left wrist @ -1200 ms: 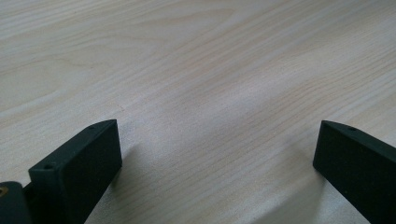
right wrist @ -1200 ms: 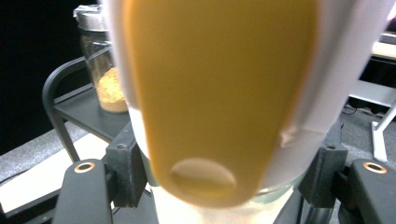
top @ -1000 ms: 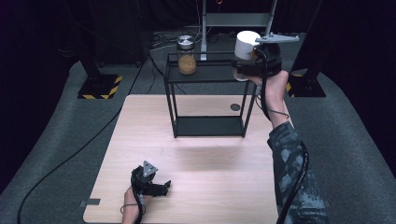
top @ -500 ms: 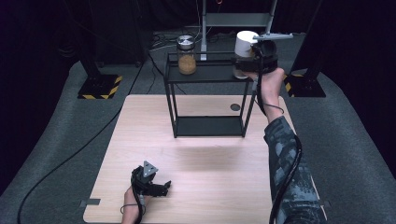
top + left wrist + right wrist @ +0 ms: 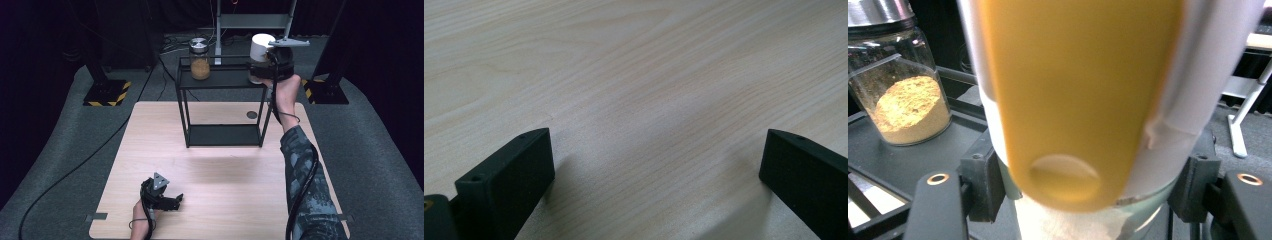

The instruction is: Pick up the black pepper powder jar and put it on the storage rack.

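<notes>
The white container with its yellow panel is sitting between the jaws of my right gripper, which are clamping it at the right end of the black shelf, near the glass jar. My left gripper is resting wide open and empty near the table's front left corner.

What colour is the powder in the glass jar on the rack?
Yellowish-tan powder, clearest in the right gripper view.
</notes>
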`<move>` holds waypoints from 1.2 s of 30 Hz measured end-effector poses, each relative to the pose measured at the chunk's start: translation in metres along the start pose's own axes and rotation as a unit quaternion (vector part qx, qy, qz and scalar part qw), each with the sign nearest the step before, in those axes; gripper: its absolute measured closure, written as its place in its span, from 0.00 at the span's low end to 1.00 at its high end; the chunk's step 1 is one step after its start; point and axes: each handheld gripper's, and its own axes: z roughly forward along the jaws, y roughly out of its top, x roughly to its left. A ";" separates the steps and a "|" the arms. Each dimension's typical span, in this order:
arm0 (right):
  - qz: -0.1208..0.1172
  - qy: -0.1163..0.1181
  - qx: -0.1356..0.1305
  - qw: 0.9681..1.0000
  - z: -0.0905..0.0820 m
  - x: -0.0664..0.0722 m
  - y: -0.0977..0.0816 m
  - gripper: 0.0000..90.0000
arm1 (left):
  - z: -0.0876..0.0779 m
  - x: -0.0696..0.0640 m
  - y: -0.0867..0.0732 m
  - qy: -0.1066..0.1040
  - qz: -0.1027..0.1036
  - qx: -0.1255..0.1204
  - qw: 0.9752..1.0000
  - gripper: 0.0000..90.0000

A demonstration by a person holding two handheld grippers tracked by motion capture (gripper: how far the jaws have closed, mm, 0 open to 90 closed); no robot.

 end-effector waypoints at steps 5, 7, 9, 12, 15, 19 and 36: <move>0.001 0.002 -0.001 1.000 0.001 0.000 -0.001 0.33 | 0.000 0.000 0.000 0.000 0.000 0.000 1.000 0.01; 0.000 0.003 0.000 1.000 0.001 0.000 0.000 0.33 | 0.000 0.000 0.000 0.000 0.000 0.000 1.000 0.01; 0.000 0.004 0.001 1.000 0.001 -0.001 0.000 0.33 | 0.000 0.000 0.000 0.000 0.000 0.000 1.000 0.01; -0.001 0.005 0.002 1.000 0.001 -0.001 0.000 0.33 | 0.000 0.000 0.000 0.000 0.000 0.000 1.000 0.01; 0.000 0.004 0.003 1.000 0.001 -0.001 0.001 0.33 | 0.000 0.000 0.000 0.000 0.000 0.000 1.000 0.01; -0.001 0.006 0.006 1.000 0.000 -0.002 0.002 0.33 | 0.000 0.000 0.000 -0.001 0.001 0.000 1.000 0.01; -0.004 -0.010 0.061 0.998 -0.019 0.009 0.019 0.00 | 0.000 0.000 -0.001 -0.002 0.001 -0.001 1.000 0.01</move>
